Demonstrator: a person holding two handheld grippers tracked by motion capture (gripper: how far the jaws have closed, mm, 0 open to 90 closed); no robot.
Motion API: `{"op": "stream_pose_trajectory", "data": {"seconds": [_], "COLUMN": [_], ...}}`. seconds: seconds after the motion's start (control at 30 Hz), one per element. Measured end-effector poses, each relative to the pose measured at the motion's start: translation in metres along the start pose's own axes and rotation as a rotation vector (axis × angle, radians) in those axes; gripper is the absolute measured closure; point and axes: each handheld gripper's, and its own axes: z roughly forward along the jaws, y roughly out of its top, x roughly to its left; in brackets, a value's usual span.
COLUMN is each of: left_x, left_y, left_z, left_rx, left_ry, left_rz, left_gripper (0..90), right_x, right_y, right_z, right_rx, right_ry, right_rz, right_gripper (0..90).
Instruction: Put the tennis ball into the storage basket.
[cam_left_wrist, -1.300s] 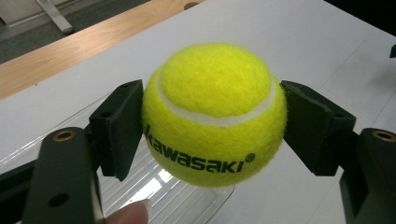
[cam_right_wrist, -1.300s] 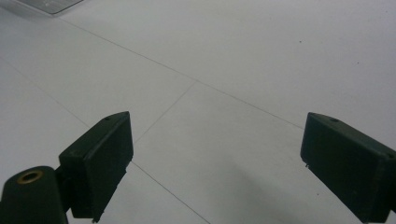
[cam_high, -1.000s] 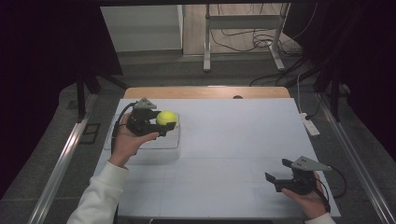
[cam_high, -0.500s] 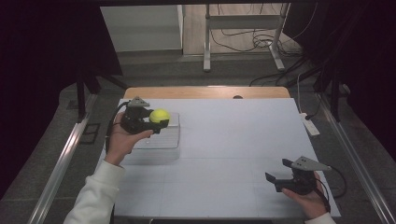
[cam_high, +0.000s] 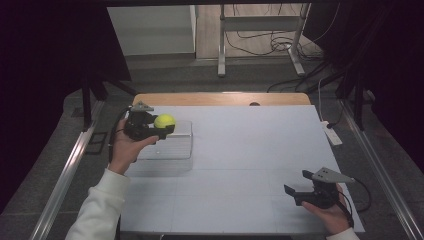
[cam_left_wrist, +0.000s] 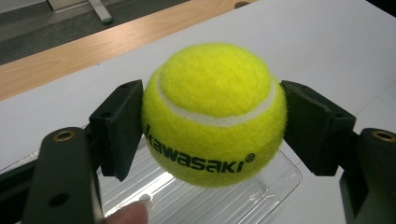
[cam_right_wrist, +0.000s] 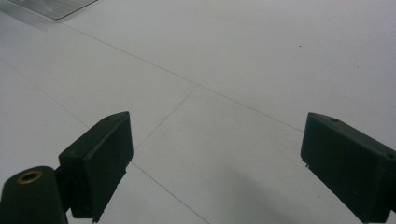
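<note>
Currently, notes by item:

Left gripper (cam_high: 161, 126): held up in the person's left hand (cam_high: 125, 147) at the far left part of the table; its two black jaws are closed against opposite sides of a fuzzy yellow-green tennis ball (cam_left_wrist: 214, 113). In the left gripper view both pads press the felt, one on each flank.

Ball: round, bright yellow felt with a white curved seam and black lettering reading "kawasaki" across its lower front. It sits clear of the table surface, carried between the jaws, above the far edge of the clear tray.

Tray: shallow clear plastic rectangular container (cam_high: 175, 150) with a ribbed floor, lying flat on the table just beside and below the left gripper. In the left gripper view its rim (cam_left_wrist: 285, 179) shows under the ball.

Right gripper (cam_high: 295, 192): held low in the person's right hand (cam_high: 327, 212) at the near right corner of the table, well apart from the tray. Jaws spread wide, nothing between them; the right gripper view shows bare table between the two pads.

Table: white sheet-covered top (cam_high: 250, 150) with faint straight lines, and a wooden strip (cam_high: 220, 98) along the far edge.

Sleeve: white, on the left forearm (cam_high: 97, 210).
</note>
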Motion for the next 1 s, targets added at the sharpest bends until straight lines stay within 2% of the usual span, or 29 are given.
{"op": "stream_pose_trajectory", "data": {"seconds": [0.43,0.77,1.0], "left_x": [0.013,0.017,0.028], "left_y": [0.002,0.004,0.002], "left_z": [-0.001,-0.002,-0.002], "left_rx": [0.01,0.004,0.011], "left_ry": [0.029,0.046,0.069], "left_rz": [-0.023,-0.028,-0.058], "left_gripper": [25.9,25.9,25.9], "right_x": [-0.001,-0.001,-0.001], "right_y": [0.0,0.0,0.0], "right_z": [0.0,-0.001,-0.001], "right_rx": [0.004,0.002,-0.001], "right_ry": [-0.001,-0.001,-0.003], "right_rz": [0.004,0.008,0.009], "right_gripper": [9.3,9.3,9.3]}}
